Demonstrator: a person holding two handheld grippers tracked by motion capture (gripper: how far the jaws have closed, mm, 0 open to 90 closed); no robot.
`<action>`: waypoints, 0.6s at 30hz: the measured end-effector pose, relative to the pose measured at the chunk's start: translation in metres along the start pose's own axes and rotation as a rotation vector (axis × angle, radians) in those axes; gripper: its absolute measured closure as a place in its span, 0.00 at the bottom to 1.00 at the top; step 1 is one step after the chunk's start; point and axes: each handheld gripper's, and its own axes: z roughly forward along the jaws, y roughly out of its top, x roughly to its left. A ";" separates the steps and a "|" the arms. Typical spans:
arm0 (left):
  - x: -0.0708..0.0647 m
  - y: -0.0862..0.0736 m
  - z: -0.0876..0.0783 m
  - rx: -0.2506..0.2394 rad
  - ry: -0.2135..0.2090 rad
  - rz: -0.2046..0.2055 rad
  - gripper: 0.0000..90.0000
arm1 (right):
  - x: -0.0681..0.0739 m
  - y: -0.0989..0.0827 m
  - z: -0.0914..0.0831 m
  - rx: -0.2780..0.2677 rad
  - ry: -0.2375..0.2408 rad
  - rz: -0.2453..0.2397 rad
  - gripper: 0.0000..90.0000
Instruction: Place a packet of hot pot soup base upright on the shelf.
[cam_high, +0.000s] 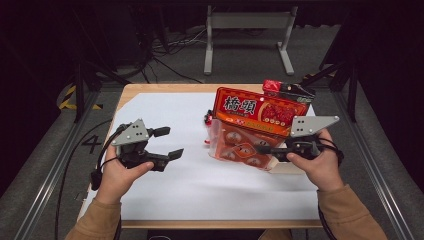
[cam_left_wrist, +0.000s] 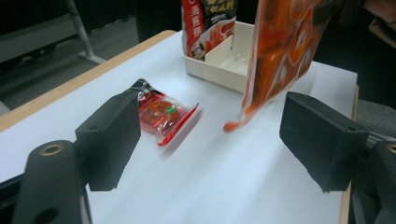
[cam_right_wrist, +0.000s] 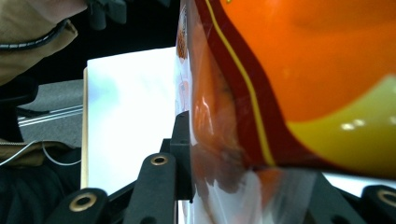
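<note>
Right tongs (cam_high: 267, 150) pinching large orange-red glossy snack bag (cam_high: 255, 127) at lower edge; keep pinch firm, bag upright. Left tongs (cam_high: 167, 142) spread, empty; small red clear-wrapped sweet packet (cam_left_wrist: 164, 115) lies just ahead on desk (cam_high: 165, 105).

On the table (cam_high: 165, 200), the left gripper (cam_high: 167, 143) sits at left, jaws apart. A small packet (cam_left_wrist: 164, 115) lies ahead of its left jaw; beyond stands a tray (cam_left_wrist: 219, 70) with a pouch (cam_left_wrist: 205, 23) in it. The big bag (cam_high: 252, 130) hangs right, pinched by the right gripper (cam_high: 267, 150).
</note>
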 end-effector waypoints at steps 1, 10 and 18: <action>0.001 -0.002 0.000 0.006 0.005 -0.006 0.23 | -0.001 0.001 -0.002 0.000 -0.008 0.003 0.78; 0.016 -0.025 -0.003 0.051 0.072 -0.042 0.22 | -0.014 0.011 -0.019 0.008 -0.083 0.037 0.78; 0.026 -0.039 -0.003 0.089 0.155 -0.050 0.22 | -0.027 0.014 -0.028 0.025 -0.135 0.051 0.78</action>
